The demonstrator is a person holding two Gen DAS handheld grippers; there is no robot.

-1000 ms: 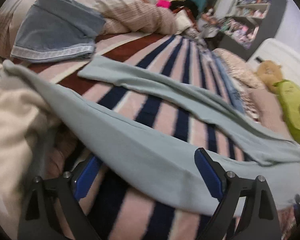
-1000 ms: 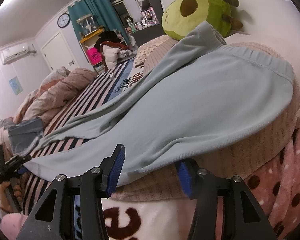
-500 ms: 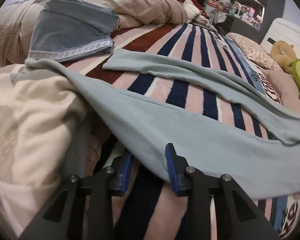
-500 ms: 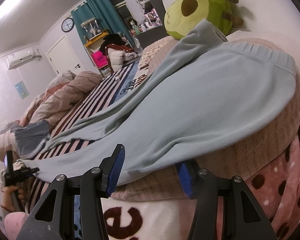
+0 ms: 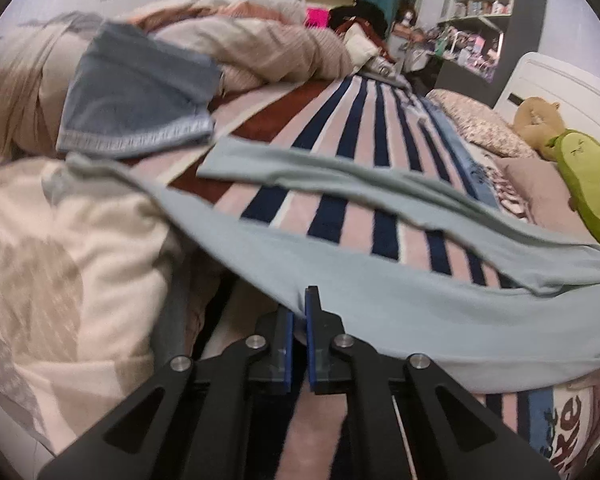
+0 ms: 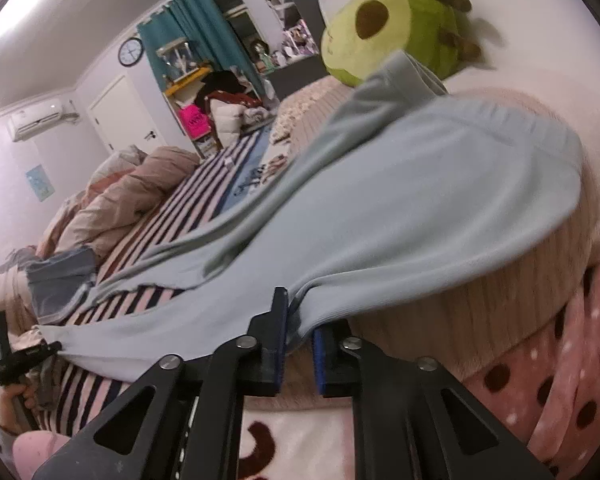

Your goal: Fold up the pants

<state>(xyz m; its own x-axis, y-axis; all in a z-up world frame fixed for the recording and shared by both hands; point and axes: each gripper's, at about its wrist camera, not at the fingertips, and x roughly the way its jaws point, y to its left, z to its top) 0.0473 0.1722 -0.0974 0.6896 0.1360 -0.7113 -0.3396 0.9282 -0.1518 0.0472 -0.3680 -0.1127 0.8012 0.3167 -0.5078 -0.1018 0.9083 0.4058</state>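
Both grippers, wide a second ago, now pinch the soft pale-blue pants (image 5: 400, 300): left gripper (image 5: 299, 312) on a leg edge, right gripper (image 6: 298, 320) near the elastic waistband. The pants lie across the fuzzy striped blanket (image 5: 340, 168).

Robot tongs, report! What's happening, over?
Left tongs shut on pants leg edge. Right tongs pinching pants near waistband. Jeans beyond far leg.

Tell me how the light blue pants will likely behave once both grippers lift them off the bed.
The light blue pants look like soft knit, so they will probably sag between the left gripper and right gripper. The far leg is ungripped and likely to trail. Fabric bunches at the right grip, suggesting a fairly secure hold.
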